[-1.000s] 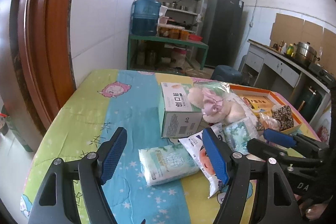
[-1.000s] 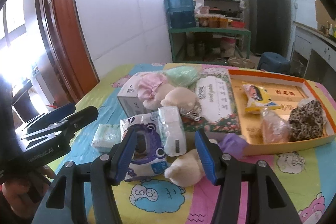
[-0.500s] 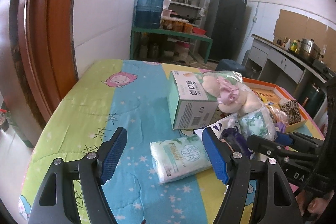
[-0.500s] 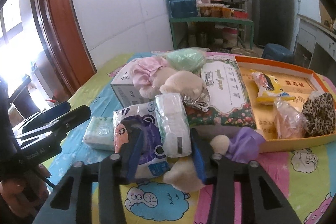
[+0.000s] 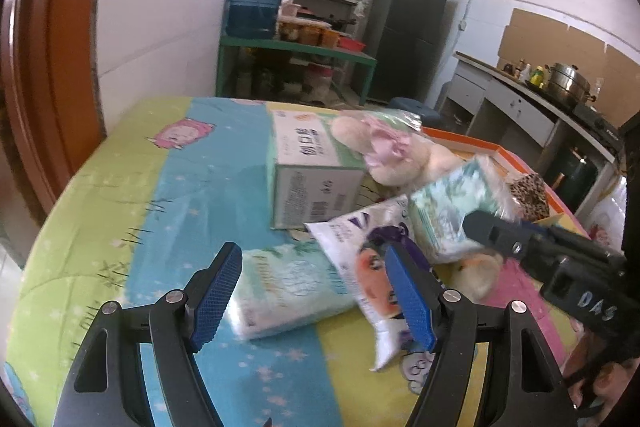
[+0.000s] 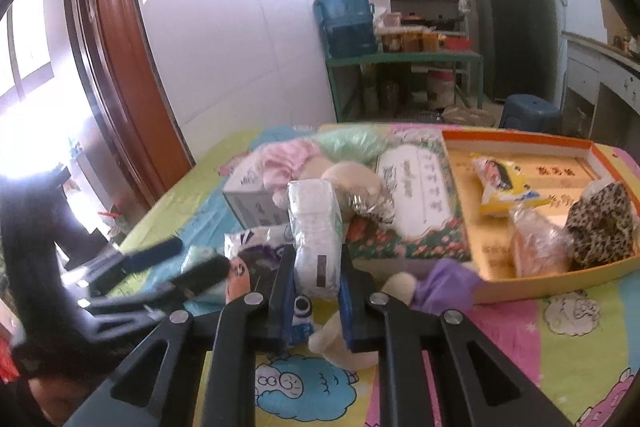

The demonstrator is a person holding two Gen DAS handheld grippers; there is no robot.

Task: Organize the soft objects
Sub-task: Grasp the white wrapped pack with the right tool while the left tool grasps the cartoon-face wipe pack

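Observation:
My right gripper is shut on a white tissue pack and holds it above the pile; it also shows in the left wrist view. My left gripper is open, its fingers on either side of a pale green tissue pack lying on the bedsheet. A white cartoon-print bag lies beside it. A cream plush toy with pink cloth rests on a box. A small plush with purple cloth lies under my right gripper.
An orange tray at the right holds a yellow snack bag, a wrapped item and a leopard-print cloth. A flowered box lies beside it. A wooden door frame stands left.
My right gripper closed on the white tissue pack and lifted it. My left gripper moved forward, closer to the green tissue pack.

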